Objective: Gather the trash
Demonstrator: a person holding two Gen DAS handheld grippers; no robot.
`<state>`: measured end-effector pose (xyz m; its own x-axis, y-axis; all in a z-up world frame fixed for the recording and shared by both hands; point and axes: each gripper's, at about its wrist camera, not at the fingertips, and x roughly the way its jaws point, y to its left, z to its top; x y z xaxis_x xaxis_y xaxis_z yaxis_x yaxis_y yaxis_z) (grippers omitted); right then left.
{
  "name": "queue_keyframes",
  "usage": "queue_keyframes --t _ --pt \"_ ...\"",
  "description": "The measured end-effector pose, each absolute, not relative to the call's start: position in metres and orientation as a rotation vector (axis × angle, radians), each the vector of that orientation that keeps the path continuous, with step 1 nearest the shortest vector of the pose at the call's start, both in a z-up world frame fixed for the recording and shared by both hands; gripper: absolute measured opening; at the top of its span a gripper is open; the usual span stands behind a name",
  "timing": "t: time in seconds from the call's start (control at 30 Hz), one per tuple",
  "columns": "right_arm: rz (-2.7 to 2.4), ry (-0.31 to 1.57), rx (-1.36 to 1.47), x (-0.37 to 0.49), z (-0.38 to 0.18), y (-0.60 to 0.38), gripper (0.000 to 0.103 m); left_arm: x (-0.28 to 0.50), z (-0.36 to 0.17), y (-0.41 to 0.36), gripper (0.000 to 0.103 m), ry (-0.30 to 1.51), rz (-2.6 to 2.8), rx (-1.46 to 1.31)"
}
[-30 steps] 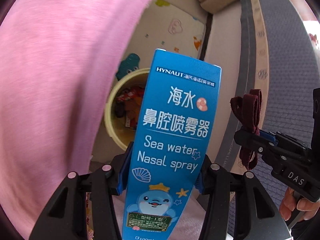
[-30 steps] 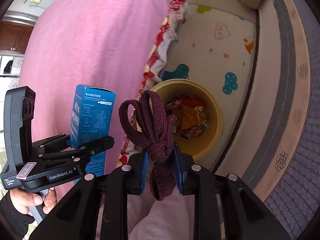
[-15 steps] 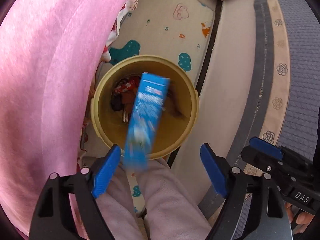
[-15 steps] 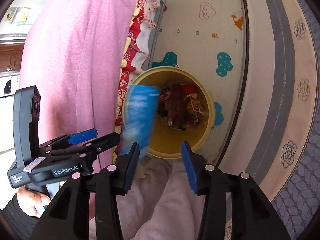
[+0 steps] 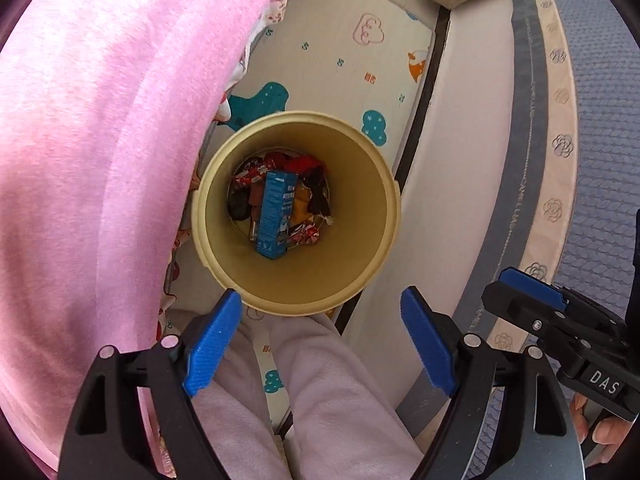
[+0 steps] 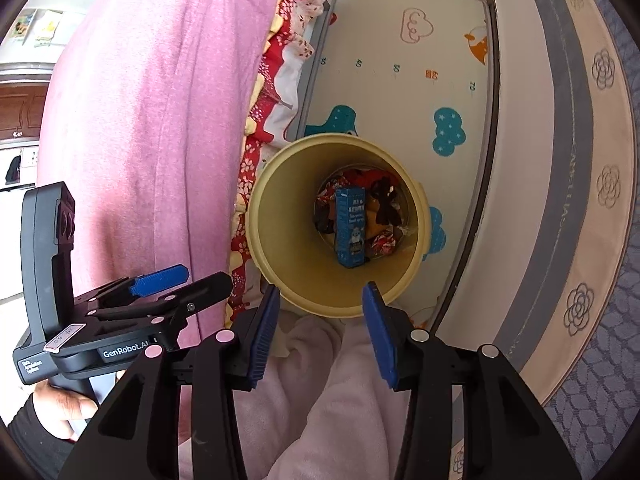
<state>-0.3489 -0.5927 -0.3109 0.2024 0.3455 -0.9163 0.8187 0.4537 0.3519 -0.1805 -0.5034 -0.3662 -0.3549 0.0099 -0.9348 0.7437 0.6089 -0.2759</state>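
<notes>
A pink blanket [image 5: 92, 152] fills the whole area left of both sets of jaws, with a red floral cloth [image 6: 276, 80] edging it ahead and to the left. A patterned play mat [image 5: 344, 68] lies ahead, and a grey-banded rug [image 6: 580, 160] curves away to the right. Straight ahead of both jaws, just beyond their tips, stands the yellow bin [image 5: 374, 240]. Near the bottom edge, under the jaws, are pale pink trouser legs [image 5: 328, 392].

The left gripper [image 5: 321, 344] has its jaws spread wide with nothing between the blue pads. The right gripper [image 6: 320, 332] is likewise parted and holds nothing.

Inside the bin, the blue nasal spray box [image 5: 275, 213] lies lengthwise on a heap of red and dark wrappers [image 5: 310, 192], well ahead of either set of jaws.
</notes>
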Motion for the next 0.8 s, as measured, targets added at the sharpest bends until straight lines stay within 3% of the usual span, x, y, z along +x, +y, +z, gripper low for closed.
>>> queue_keyframes --t 0.4,0.8 --pt "-0.372 1.418 0.915 -0.283 -0.252 -0.561 0.043 -0.13 -0.291 -0.455 0.081 1.692 -0.866 0.439" --pt "-0.117 1.443 0.612 -0.145 -0.186 -0.44 0.043 -0.054 -0.204 -0.303 0.081 1.549 -0.687 0.222"
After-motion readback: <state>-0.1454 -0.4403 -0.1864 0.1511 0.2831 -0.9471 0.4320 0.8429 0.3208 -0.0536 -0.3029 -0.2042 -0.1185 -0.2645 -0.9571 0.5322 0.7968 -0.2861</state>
